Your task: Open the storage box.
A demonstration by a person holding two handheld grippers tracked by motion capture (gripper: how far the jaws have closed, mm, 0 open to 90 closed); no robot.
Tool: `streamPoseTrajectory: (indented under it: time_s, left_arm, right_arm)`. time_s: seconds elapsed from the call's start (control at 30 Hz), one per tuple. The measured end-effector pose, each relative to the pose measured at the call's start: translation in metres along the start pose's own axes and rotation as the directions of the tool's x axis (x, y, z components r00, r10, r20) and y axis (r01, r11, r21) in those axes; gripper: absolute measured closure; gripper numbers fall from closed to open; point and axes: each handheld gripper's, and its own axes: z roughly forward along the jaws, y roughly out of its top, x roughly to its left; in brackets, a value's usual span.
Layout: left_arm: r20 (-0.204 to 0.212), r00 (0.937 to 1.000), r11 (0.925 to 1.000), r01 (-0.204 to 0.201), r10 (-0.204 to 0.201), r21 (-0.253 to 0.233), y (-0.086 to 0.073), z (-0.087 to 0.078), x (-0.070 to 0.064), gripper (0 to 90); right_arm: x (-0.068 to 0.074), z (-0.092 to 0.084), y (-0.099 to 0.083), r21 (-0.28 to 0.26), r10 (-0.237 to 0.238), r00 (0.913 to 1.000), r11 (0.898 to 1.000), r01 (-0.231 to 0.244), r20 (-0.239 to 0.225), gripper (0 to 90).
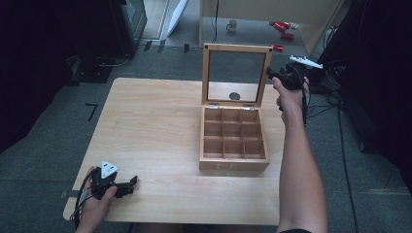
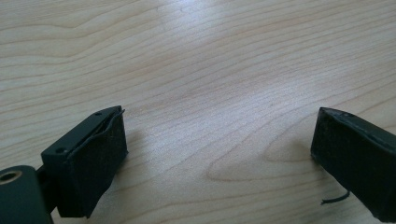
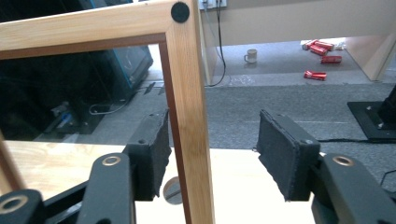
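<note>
Fingers (image 3: 152,154) of the right gripper (image 3: 212,154) stand apart around the right upright of the lid (image 1: 236,75), the left pad just beside or touching the wood, the other clear of it, so nothing is pinched. That lid stands upright on its hinges at the back of the box (image 1: 233,141), which sits right of centre on the table (image 1: 145,121), its nine compartments bare. By the look of it the lid is light and stiff, a thin wooden frame around a clear pane; the frame is the place to take hold, near the free top corner where the leverage is best, and it should be swung gently, since it could drop hard on the box and the pane may be fragile. Left gripper (image 1: 127,187) rests on the table at the near left corner, jaws spread wide with bare wood between them. Whether the left pad truly touches the frame is hard to tell, and the hinges are too small to judge.
</note>
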Motion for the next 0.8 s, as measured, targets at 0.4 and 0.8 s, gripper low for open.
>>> streamPoseTrajectory:
  time_s: [0.4, 0.8]
  left_arm:
    - [0.0, 1.0, 1.0, -0.002, 0.002, 0.0, 0.0, 0.0, 0.0, 3.8]
    - [-0.001, 1.0, 1.0, -0.001, 0.001, -0.001, 0.0, 0.0, 0.0, 3.8]
  right_arm:
    - [-0.009, -0.047, -0.035, 0.009, -0.011, 0.9984, 1.0, 0.012, -0.056, 30.6]
    - [-0.015, -0.093, -0.07, 0.017, -0.038, 0.9971, 0.999, 0.039, -0.066, 18.7]
